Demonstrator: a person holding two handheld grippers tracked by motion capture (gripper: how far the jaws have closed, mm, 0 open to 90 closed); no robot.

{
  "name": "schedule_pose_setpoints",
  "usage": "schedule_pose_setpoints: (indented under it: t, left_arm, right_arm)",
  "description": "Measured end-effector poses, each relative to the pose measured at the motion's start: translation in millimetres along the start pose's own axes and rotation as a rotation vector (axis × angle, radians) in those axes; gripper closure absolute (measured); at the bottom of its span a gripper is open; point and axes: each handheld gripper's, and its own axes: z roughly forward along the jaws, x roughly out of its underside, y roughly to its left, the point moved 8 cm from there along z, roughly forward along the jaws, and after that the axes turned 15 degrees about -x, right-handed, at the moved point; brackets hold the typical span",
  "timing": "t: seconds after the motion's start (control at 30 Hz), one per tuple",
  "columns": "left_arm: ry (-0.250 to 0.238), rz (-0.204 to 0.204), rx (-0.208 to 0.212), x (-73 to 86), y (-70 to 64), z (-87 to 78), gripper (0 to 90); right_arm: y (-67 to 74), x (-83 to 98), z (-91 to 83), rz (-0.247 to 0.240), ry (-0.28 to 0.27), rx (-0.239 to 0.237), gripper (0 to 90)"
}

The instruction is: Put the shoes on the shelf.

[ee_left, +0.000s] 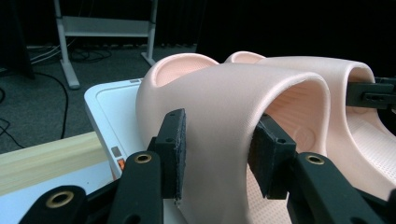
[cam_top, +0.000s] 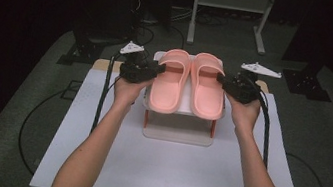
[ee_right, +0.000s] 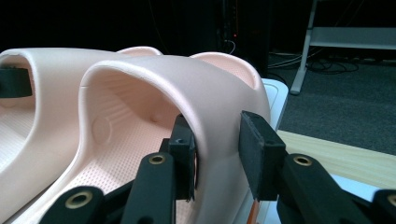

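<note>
On the white stand [cam_top: 177,135], 2 smooth, rounded pink slippers [cam_top: 188,82].

**Colours and Patterns of Visible Items**

The left slipper [cam_top: 170,81] and the right slipper [cam_top: 207,86] are a uniform salmon pink; in the gripper views the shade reads paler, near peach. Each footbed carries a fine pattern of raised dots, and the inner strap surface shows ribbed lines.

The rack [cam_top: 179,126] beneath them is white with orange-red legs.

The left gripper [cam_top: 158,68] and the right gripper [cam_top: 221,79] are black, with brass-coloured rivets on the jaws and light grey top plates. Their cables are black.

The table top [cam_top: 167,169] is white, edged at the far side by a pale wood strip [ee_left: 46,161]. The floor [cam_top: 330,134] is dark grey.
</note>
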Motion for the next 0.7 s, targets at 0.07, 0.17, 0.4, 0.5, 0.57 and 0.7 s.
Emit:
schedule_pose_setpoints:
  t: [0.07, 0.17, 0.4, 0.5, 0.57, 0.7]
  left_arm:
    - [-0.001, 0.0, 0.001, -0.2, -0.2, 0.8, 59.3]
    - [-0.001, 0.006, 0.002, -0.1, -1.4, 2.4, 59.1]
    - [-0.01, 0.002, 0.007, 0.0, -2.2, 6.8, 57.9]
    - [-0.011, -0.001, 0.011, 0.5, -1.9, 8.7, 57.6]
    - [-0.007, 0.004, 0.009, 1.9, -1.2, 10.0, 57.7]
    - [-0.009, 0.01, 0.01, 2.5, -0.5, 10.6, 57.2]
  right_arm:
    - [-0.4, -0.2, 0.2, 0.001, 0.001, -0.001, 66.7]
    - [-1.5, -0.9, 1.0, 0.002, 0.001, -0.001, 66.6]
    - [-1.7, -2.2, 5.6, -0.002, 0.002, -0.001, 65.6]
    - [-1.1, -2.8, 7.7, -0.016, 0.008, -0.004, 64.9]
    - [-1.2, -3.1, 8.7, -0.016, 0.005, -0.007, 64.5]
    - [-1.0, -3.4, 9.3, -0.014, 0.002, -0.007, 64.2]
